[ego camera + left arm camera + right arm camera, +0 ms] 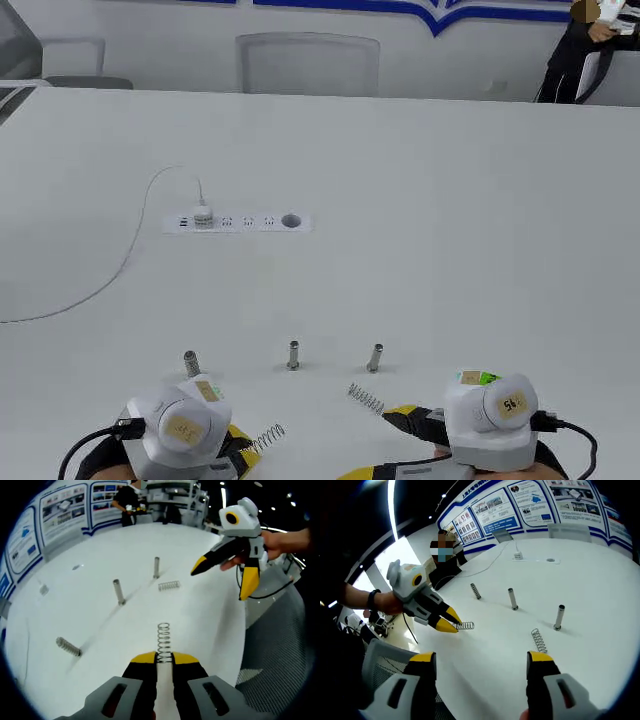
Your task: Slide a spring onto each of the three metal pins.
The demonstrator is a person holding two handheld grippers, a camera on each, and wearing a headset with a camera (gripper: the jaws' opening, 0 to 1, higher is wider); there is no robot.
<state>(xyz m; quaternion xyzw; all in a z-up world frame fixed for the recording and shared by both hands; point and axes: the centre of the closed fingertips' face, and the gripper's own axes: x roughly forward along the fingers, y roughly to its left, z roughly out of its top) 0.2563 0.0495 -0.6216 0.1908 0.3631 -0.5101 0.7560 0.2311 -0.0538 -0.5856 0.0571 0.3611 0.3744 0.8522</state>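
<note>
Held spring (163, 639) is clamped by one end in left gripper (159, 658), axis along jaws; nearest bare pin (119, 591) stands upright ahead-left. Right gripper (481, 658) is held open, loose spring (538, 640) just ahead.

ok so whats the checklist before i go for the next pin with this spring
1. Left gripper shut on the held spring: ok.
2. Held spring's free end sticks out past the tips: ok.
3. Sprung pin wears a spring: ok.
4. Middle pin and end pin bare and upright: ok.
5. Held spring above a bare pin: not ok, it sits short of both.
6. Right gripper open, with the loose spring lying ahead of it: ok.
</note>
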